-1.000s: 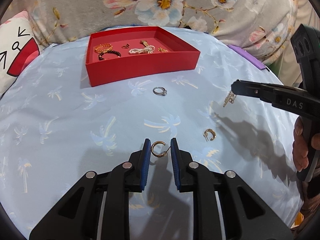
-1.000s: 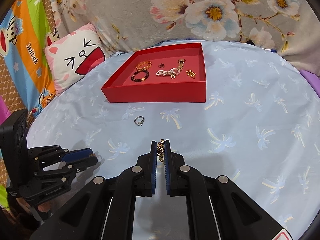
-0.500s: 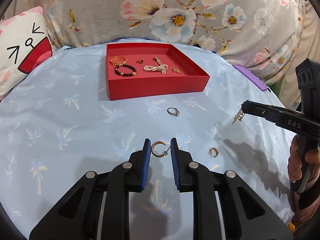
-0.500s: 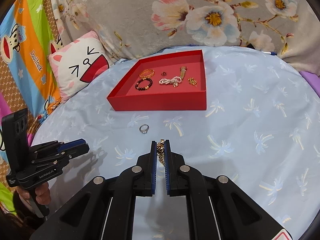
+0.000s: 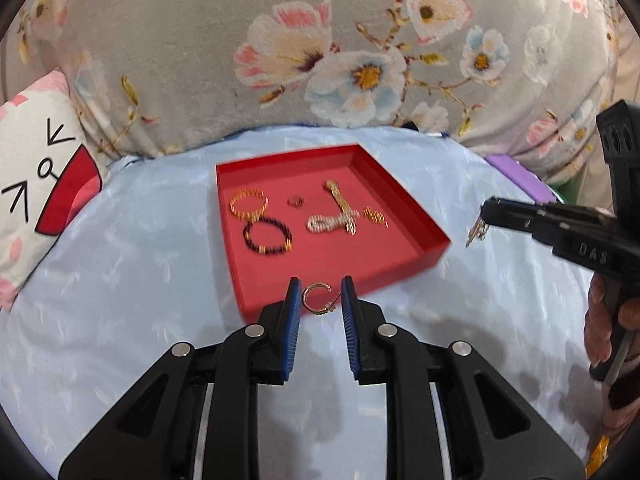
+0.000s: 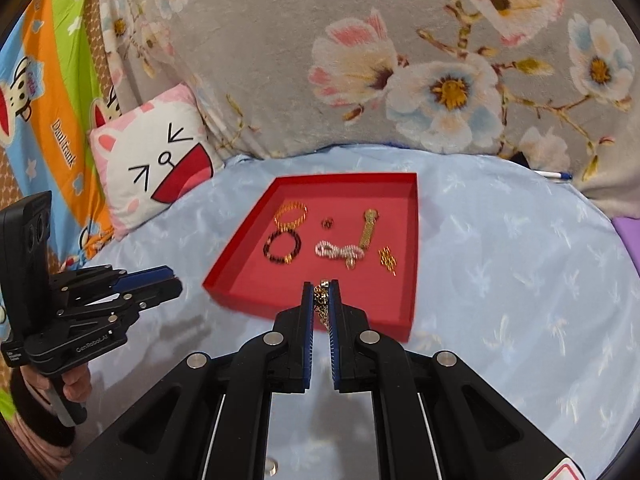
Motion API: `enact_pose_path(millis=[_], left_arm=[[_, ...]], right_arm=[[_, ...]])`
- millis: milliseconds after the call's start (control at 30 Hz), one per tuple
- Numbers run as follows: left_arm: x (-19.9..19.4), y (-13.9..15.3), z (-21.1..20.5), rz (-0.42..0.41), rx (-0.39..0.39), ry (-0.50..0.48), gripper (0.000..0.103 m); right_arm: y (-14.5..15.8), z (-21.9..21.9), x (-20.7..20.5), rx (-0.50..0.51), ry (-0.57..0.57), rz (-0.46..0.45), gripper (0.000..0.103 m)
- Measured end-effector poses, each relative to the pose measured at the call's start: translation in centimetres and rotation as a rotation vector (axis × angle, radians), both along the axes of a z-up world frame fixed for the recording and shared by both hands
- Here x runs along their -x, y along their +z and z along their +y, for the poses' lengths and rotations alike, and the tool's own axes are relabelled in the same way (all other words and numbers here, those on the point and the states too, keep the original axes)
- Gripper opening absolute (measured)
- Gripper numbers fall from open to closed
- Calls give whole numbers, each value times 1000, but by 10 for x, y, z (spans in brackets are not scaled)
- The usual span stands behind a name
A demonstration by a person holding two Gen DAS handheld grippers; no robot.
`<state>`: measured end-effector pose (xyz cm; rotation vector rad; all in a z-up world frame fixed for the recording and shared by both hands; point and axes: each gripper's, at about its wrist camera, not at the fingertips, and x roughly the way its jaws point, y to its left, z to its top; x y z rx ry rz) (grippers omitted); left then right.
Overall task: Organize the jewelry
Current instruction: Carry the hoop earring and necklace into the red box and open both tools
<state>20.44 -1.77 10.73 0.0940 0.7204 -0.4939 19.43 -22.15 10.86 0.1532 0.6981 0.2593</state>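
My left gripper [image 5: 320, 293] is shut on a gold hoop earring [image 5: 315, 299], held above the near wall of the red tray [image 5: 400, 270]. My right gripper [image 6: 321, 289] is shut on a gold chain earring [image 6: 321, 302] over the tray's [image 6: 248, 300] near edge. In the left wrist view the right gripper [image 5: 486, 216] sits to the tray's right, with the chain earring [image 5: 476, 234] dangling from it. Inside the tray lie a gold bracelet [image 5: 248, 205], a dark bead bracelet [image 5: 267, 236], a pearl bracelet [image 5: 328, 222] and small gold pieces.
The tray rests on a light blue cloth with a palm print [image 5: 140, 264]. A cat-face pillow [image 5: 36, 184] lies at the left, a floral blanket [image 5: 320, 60] behind. A purple object [image 5: 516, 176] and a pen [image 6: 556, 176] sit at the right edge. A hand [image 5: 608, 316] grips the right tool.
Both grippers have risen and moved forward to the tray's near edge, each still holding its earring. The silver ring and second hoop on the cloth have dropped out of view.
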Motion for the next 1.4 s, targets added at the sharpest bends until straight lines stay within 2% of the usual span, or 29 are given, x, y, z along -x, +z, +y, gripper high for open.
enact_pose_path(millis=[133, 300, 467, 600, 733, 800, 833, 867, 1067, 1300, 1400], left_arm=[[-40, -3, -15, 12, -13, 26, 19], [-86, -36, -33, 97, -49, 53, 19], [-106, -62, -37, 149, -71, 72, 20], [-114, -72, -35, 173, -83, 101, 20], [-116, -76, -33, 175, -87, 110, 20], [-117, -77, -31, 170, -92, 133, 30], [-118, -76, -30, 169, -89, 144, 43], [-118, -74, -26, 160, -81, 160, 46], [-111, -56, -17, 97, -74, 182, 47], [-87, -46, -6, 93, -46, 182, 51], [-65, -47, -2, 79, -65, 176, 57]], right_arm=[[-10, 6, -38, -11, -3, 33, 6], [-45, 12, -81, -16, -2, 121, 6], [-72, 11, -101, 4, -9, 178, 6], [-82, 5, -108, 8, -18, 198, 7], [-85, -1, -109, 6, -32, 190, 10], [-85, -3, -110, 7, -40, 185, 10], [-84, -4, -108, 5, -44, 178, 10], [-83, -6, -108, 3, -48, 172, 10], [-70, -10, -96, -2, -53, 134, 11], [-53, -10, -59, 4, -64, 83, 16], [-49, -7, -36, 13, -49, 80, 16]])
